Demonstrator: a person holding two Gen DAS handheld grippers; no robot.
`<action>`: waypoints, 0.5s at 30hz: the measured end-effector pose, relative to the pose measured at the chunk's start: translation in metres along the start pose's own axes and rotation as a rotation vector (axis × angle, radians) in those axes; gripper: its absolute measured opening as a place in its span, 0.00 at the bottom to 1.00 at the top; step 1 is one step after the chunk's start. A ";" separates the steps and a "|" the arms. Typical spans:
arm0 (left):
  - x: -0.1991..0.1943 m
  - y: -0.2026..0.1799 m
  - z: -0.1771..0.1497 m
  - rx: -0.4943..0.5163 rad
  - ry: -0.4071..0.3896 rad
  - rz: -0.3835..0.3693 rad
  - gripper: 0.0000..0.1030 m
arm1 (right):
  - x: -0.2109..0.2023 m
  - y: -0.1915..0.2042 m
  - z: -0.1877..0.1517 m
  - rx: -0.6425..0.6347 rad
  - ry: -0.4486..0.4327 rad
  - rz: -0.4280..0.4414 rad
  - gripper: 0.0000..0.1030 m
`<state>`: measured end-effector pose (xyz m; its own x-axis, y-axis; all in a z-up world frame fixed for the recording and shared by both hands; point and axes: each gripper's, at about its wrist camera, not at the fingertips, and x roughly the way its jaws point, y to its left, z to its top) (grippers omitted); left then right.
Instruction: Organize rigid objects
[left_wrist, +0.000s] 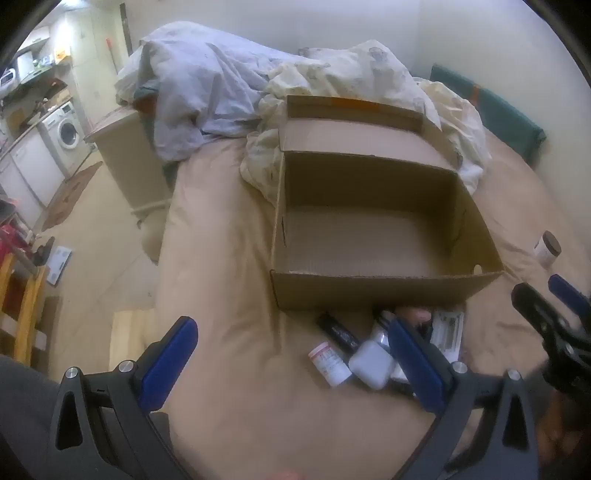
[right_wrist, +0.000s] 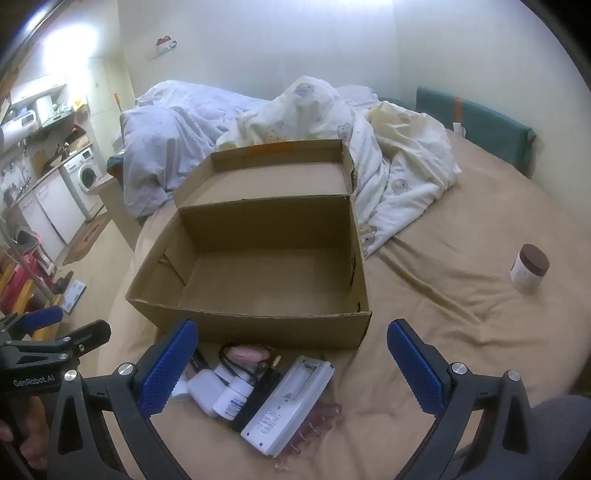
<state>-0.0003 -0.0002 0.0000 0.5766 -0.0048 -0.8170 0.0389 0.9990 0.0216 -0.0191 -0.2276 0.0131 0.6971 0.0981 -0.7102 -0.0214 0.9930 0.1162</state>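
Note:
An open empty cardboard box (left_wrist: 373, 284) (right_wrist: 258, 325) sits on the tan bed. In front of it lies a pile of small items: a white pill bottle (left_wrist: 329, 363) (right_wrist: 232, 398), a white charger block (left_wrist: 371, 363) (right_wrist: 203, 393), a black tube (left_wrist: 338, 332), a white remote-like device (right_wrist: 291, 402), a pink item (right_wrist: 245, 354) and a red-brown hair clip (right_wrist: 314, 424). A brown-lidded jar (left_wrist: 547, 248) (right_wrist: 529, 267) stands apart to the right. My left gripper (left_wrist: 291, 354) is open, above the pile's left. My right gripper (right_wrist: 291, 358) is open above the pile; it also shows in the left wrist view (left_wrist: 546, 299).
Rumpled duvets (left_wrist: 229, 92) (right_wrist: 388, 166) lie behind the box. A teal headboard (right_wrist: 476, 125) is at the far right. The bed's left edge drops to the floor, with a cabinet (left_wrist: 125, 147) and a washing machine (left_wrist: 66, 131) beyond.

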 end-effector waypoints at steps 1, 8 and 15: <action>0.000 0.000 0.000 0.001 0.000 -0.001 1.00 | 0.000 0.000 0.000 0.004 -0.004 0.004 1.00; -0.002 0.004 0.002 -0.015 0.009 -0.010 1.00 | 0.001 0.000 -0.001 0.004 -0.001 0.000 1.00; 0.004 0.004 -0.005 0.000 0.017 -0.005 1.00 | 0.003 -0.001 0.001 0.006 0.016 -0.001 1.00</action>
<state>-0.0022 0.0045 -0.0061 0.5625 -0.0090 -0.8267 0.0421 0.9990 0.0178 -0.0166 -0.2281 0.0118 0.6858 0.0977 -0.7212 -0.0164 0.9928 0.1190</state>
